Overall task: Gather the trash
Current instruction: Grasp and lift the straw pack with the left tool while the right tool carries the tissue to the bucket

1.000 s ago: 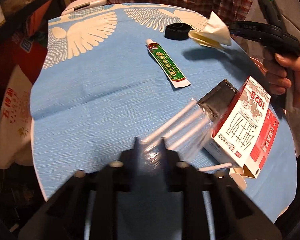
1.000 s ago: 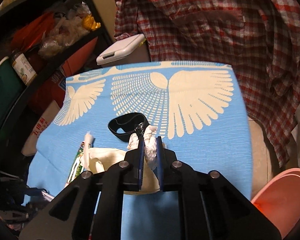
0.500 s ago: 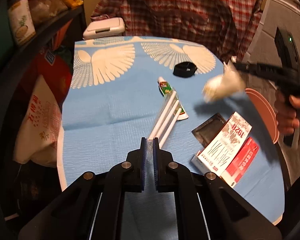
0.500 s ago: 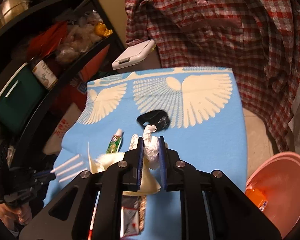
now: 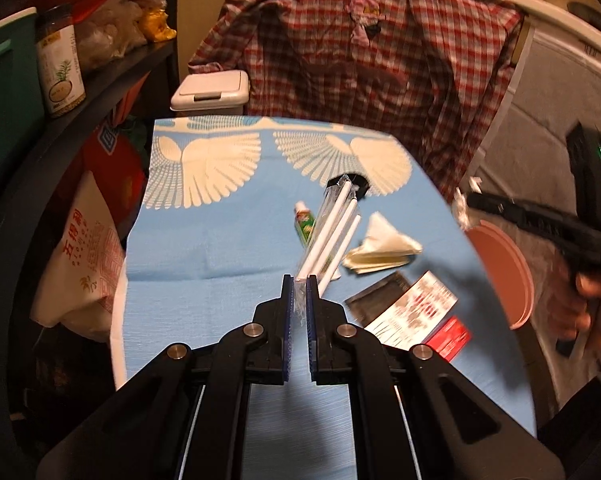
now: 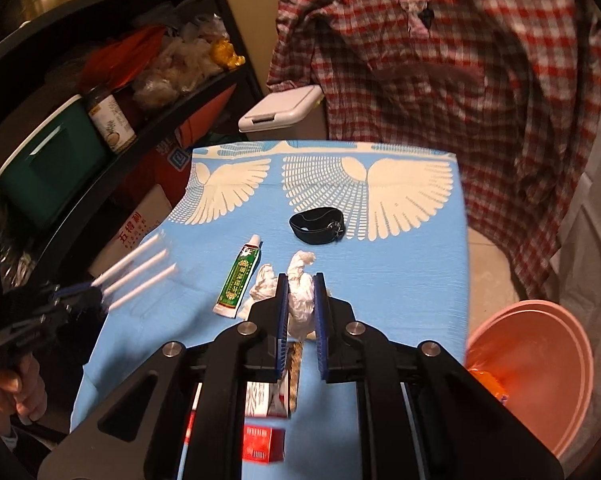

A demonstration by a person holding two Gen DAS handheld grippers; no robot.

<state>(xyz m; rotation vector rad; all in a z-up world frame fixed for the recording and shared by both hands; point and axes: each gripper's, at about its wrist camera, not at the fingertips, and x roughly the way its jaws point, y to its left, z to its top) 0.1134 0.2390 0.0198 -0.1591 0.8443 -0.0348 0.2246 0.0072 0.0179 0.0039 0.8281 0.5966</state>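
My left gripper (image 5: 299, 280) is shut on the end of a clear packet of white straws (image 5: 334, 226), which hangs above the blue tablecloth (image 5: 220, 248). In the right wrist view the same left gripper (image 6: 66, 300) holds the straws (image 6: 140, 268) at the left. A crumpled white tissue (image 6: 300, 300) sits between the closing jaws of my right gripper (image 6: 299, 280), and the pads press on it. Seen from the left wrist, the right gripper (image 5: 470, 200) is past the table's right edge, above the pink basin (image 5: 500, 272). A folded cream napkin (image 5: 380, 248) lies on the cloth.
On the cloth lie a green tube (image 6: 240, 276), a black band (image 6: 316, 226), a dark packet (image 5: 376, 296) and a red and white carton (image 5: 416, 312). The pink basin (image 6: 540, 360) holds something orange. A white lidded bin (image 6: 280, 108), a plaid shirt and cluttered shelves stand behind and left.
Both grippers rose. The left one lifted the straw packet off the cloth. The right one carried the tissue to the right, toward the basin; the cream napkin now lies on the table.
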